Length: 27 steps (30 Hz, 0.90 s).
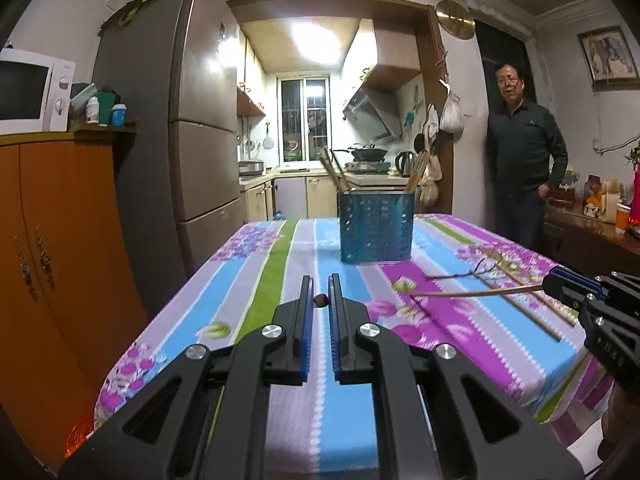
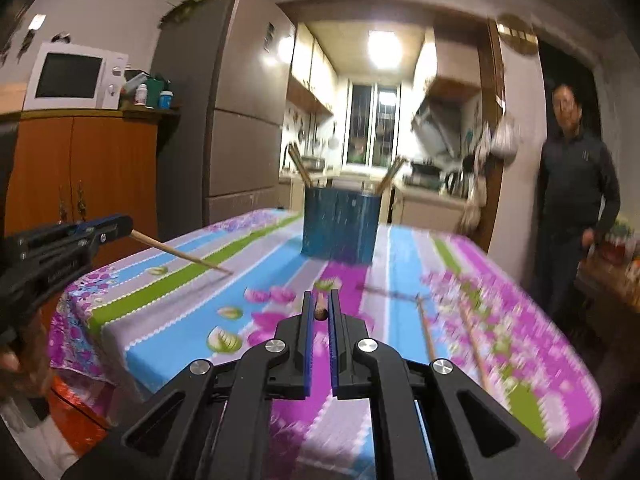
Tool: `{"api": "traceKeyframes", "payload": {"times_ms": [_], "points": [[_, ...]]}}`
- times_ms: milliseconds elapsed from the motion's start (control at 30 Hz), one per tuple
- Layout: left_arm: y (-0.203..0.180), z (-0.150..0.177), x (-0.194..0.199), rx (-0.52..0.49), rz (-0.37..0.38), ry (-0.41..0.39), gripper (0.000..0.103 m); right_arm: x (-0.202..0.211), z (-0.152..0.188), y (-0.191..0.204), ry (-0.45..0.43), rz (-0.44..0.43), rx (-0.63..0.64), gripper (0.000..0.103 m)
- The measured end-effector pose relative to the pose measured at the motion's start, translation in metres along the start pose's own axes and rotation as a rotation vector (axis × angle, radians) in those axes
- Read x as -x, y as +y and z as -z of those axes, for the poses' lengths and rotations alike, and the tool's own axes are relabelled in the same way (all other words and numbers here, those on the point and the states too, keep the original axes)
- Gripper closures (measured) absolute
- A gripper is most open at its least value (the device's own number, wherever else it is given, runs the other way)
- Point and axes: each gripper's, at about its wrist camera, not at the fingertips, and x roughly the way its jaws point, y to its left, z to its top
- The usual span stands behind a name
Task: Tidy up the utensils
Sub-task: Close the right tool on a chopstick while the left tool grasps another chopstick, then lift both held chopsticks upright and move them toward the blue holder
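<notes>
A blue perforated utensil holder [image 1: 376, 228] stands at the far middle of the table on a flowered cloth [image 1: 280, 264], with several chopsticks leaning out of it. My left gripper [image 1: 320, 278] is shut on a wooden chopstick, whose butt end [image 1: 321, 300] shows between the blue pads. The right wrist view shows that chopstick [image 2: 180, 254] slanting down over the cloth. My right gripper [image 2: 320, 294] is shut on another chopstick [image 1: 476, 292], held above the table at the right. Loose chopsticks [image 2: 426, 332] lie on the cloth at the right.
A person [image 1: 524, 152] stands by the doorway at the back right, beside a low sideboard [image 1: 592, 236] crowded with small things. An orange cabinet [image 1: 60, 216] with a microwave [image 1: 28, 92] and a tall fridge [image 1: 192, 112] line the left side.
</notes>
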Motion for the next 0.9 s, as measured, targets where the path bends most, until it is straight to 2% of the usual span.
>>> {"api": "traceKeyframes", "payload": {"times_ms": [233,400,600,767,900], "points": [[-0.012,-0.022,-0.006,-0.012,0.04,-0.018,0.097,0.005,-0.021,-0.002,-0.085,0.02,0.061,0.095],[-0.017,-0.045,-0.014,-0.016,0.081,-0.017,0.097,-0.001,-0.045,-0.011,-0.108,-0.011,0.044,0.095],[-0.016,-0.074,-0.036,-0.017,0.158,0.044,0.096,-0.016,-0.073,-0.038,-0.069,-0.088,-0.051,0.095],[-0.011,-0.094,-0.058,-0.001,0.215,0.108,0.096,-0.042,-0.099,-0.065,0.014,-0.173,-0.149,0.095],[-0.007,-0.108,-0.075,0.005,0.251,0.152,0.096,-0.053,-0.118,-0.075,0.038,-0.196,-0.176,0.095]]}}
